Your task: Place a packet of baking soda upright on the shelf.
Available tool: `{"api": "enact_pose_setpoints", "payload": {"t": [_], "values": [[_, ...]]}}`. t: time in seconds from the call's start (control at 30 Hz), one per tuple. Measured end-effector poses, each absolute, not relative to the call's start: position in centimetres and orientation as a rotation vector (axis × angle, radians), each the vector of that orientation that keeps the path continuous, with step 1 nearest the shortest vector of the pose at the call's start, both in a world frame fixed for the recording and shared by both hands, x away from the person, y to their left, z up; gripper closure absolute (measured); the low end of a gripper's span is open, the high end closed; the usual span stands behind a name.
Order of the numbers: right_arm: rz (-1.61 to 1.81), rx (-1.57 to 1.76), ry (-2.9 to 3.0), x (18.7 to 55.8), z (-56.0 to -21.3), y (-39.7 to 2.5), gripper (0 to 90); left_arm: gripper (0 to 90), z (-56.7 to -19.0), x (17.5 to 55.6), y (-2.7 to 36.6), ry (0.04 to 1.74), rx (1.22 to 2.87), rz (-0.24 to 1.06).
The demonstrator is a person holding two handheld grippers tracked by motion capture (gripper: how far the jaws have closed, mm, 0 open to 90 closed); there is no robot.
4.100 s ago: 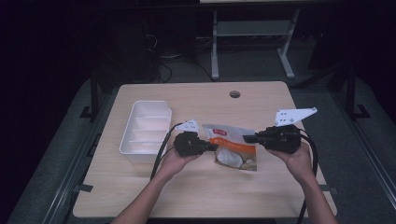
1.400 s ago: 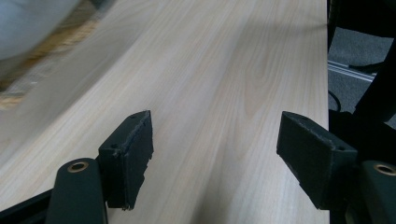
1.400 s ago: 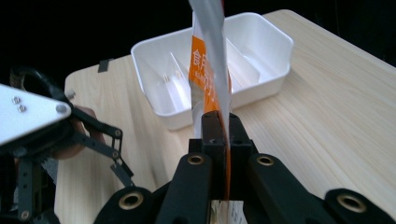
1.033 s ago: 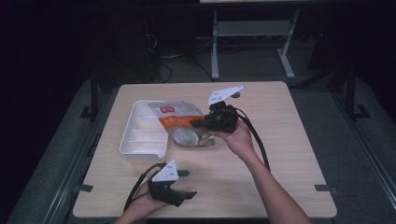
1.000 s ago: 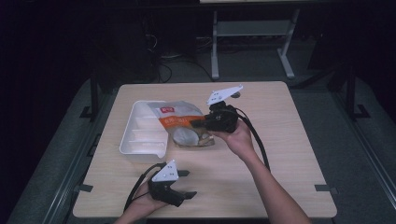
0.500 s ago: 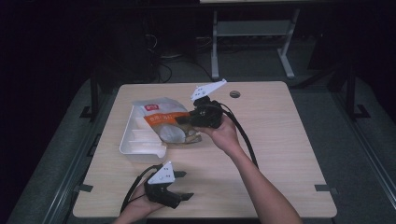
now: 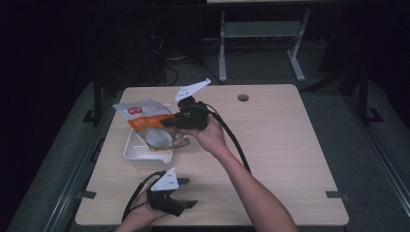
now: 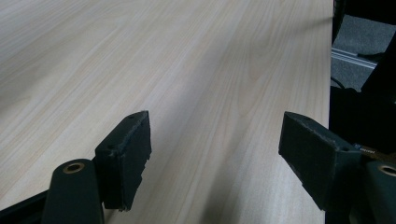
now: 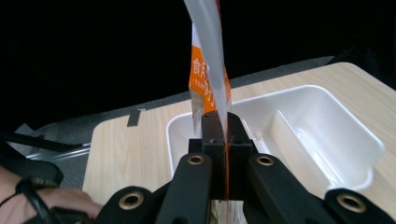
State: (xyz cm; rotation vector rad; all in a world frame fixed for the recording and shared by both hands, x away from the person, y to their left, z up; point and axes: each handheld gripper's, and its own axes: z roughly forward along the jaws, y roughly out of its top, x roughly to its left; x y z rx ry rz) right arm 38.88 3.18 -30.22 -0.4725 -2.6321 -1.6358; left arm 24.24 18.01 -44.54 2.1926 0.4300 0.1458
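From above, my right claw [image 7: 170, 126] pinches the bag [image 7: 147, 123] over the white tray [image 7: 145, 157], at ten o'clock on the table [image 7: 290, 145]. My left claw [image 8: 215, 154] gapes wide above bare wood. Right view: jaws clamped on the bag [image 9: 210, 74], tray [image 9: 327, 135] beyond.

Snack bag [image 7: 145, 121], orange-and-white printed top, clear lower part with pale contents showing, held up off the tabletop and hanging over the near end of the white divided tray [image 7: 140, 153]. Pinched at its edge between the closed jaws of the right claw [image 7: 170, 124]; in the right gripper view the bag [image 9: 210, 79] stands edge-on, rising straight up from the jaws above the tray [image 9: 327, 126]. Tray sits flat at the left side of the tabletop, compartments visible, long axis running away from the person.
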Motion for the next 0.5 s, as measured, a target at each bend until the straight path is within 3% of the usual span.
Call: {"api": "enact_pose_setpoints", "payload": {"t": [0.5], "values": [[-1.637, -0.481, -2.586, 40.1, -32.7, 7.5, 90.0, 25.1, -44.5, 24.6, 18.1, 0.437, 2.198, 0.149]]}}
